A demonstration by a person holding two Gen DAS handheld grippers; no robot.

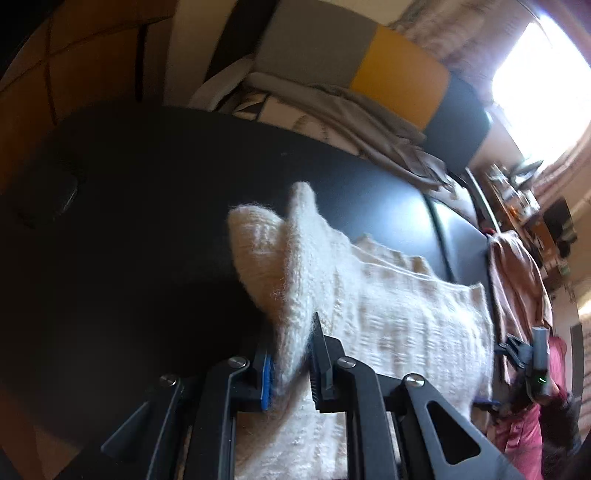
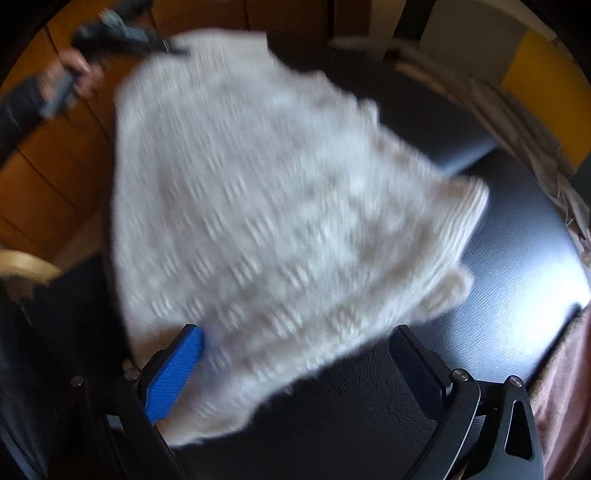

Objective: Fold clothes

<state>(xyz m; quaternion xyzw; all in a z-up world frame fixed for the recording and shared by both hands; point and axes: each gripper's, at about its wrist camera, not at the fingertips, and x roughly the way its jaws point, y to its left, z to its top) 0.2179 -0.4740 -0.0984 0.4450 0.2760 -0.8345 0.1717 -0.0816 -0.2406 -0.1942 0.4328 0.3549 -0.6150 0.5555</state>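
A cream knitted sweater [image 1: 388, 302] lies partly lifted over a black leather-like table [image 1: 147, 184]. My left gripper [image 1: 291, 350] is shut on a bunched fold of the knit near its edge. In the right wrist view the sweater [image 2: 258, 184] is blurred and hangs across the table [image 2: 517, 258]. My right gripper [image 2: 297, 332] stands open and wide; the fabric brushes its blue pad [image 2: 173, 373] while the other finger is bare. The left gripper [image 2: 122, 33] shows at the sweater's far corner, held by a hand [image 2: 77, 70]. The right gripper [image 1: 524, 365] appears small at the sweater's right edge.
A heap of beige clothes [image 1: 369, 122] lies along the table's far edge, below a grey and yellow cushion [image 1: 399, 74]. A pink garment [image 1: 517, 277] hangs at the right end. A bright window [image 1: 546, 85] glares. Wooden floor [image 2: 48, 166] lies beyond the table.
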